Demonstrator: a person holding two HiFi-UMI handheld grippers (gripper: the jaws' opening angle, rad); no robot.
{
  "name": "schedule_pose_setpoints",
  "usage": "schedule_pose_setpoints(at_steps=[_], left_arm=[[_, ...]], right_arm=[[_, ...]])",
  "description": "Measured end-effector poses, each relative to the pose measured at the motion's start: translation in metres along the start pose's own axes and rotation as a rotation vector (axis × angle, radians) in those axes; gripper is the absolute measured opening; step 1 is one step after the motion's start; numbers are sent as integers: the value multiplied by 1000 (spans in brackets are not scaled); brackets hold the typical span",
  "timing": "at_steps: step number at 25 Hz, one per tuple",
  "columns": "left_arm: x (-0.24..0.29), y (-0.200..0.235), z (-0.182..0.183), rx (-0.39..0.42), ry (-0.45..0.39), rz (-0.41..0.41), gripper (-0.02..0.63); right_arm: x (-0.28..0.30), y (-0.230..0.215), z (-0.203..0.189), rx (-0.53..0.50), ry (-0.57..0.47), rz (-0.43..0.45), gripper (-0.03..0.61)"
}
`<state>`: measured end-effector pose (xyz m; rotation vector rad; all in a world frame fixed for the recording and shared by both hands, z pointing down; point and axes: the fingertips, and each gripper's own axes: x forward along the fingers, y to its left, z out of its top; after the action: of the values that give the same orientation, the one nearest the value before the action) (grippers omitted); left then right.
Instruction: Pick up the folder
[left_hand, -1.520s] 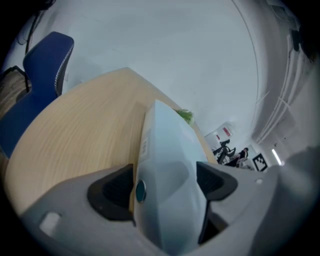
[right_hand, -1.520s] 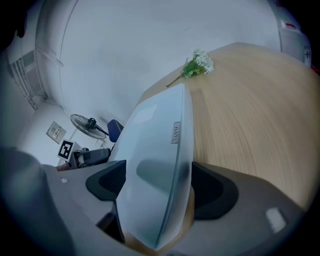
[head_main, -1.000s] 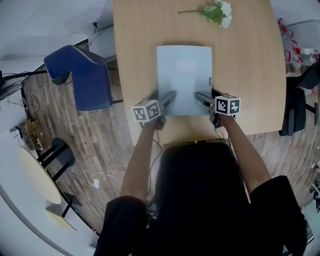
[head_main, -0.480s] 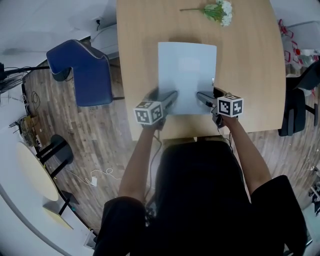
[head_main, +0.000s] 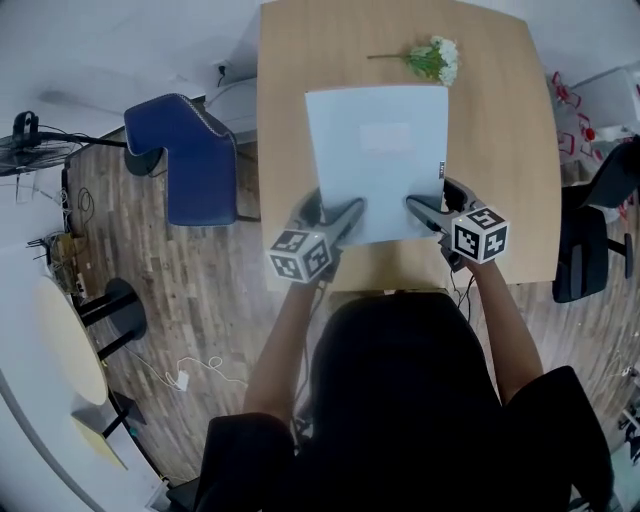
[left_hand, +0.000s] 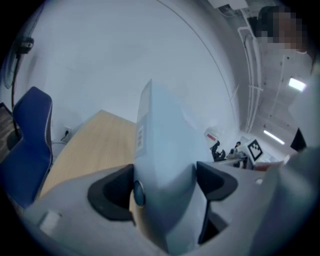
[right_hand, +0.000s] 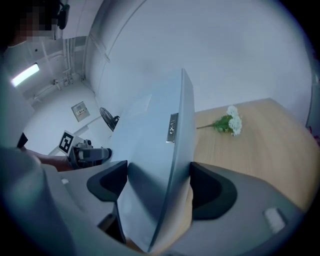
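A pale blue-grey folder (head_main: 378, 158) hangs lifted above the wooden table (head_main: 495, 180), held by its near edge. My left gripper (head_main: 345, 213) is shut on the folder's near left corner. My right gripper (head_main: 418, 208) is shut on its near right corner. In the left gripper view the folder (left_hand: 162, 165) fills the space between the jaws and rises away from the camera. In the right gripper view the folder (right_hand: 155, 160) stands edge-on between the jaws, with a small label on its spine.
A sprig of white flowers (head_main: 432, 58) lies on the table's far side, also seen as flowers (right_hand: 227, 123). A blue chair (head_main: 190, 160) stands left of the table, a dark chair (head_main: 590, 230) at the right. Cables lie on the wood floor.
Both grippers have raised the folder off the table and toward the far side; it now looks larger and covers more of the tabletop. The view has shifted.
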<state>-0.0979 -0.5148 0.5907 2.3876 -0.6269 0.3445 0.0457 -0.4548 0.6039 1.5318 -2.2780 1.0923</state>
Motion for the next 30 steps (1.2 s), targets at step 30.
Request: schedule_pose_setpoints(at_steps=[30], left_arm=[[-16, -210, 177, 311, -286, -143, 399]], right_arm=[[-214, 38, 174, -257, -414, -136, 396]])
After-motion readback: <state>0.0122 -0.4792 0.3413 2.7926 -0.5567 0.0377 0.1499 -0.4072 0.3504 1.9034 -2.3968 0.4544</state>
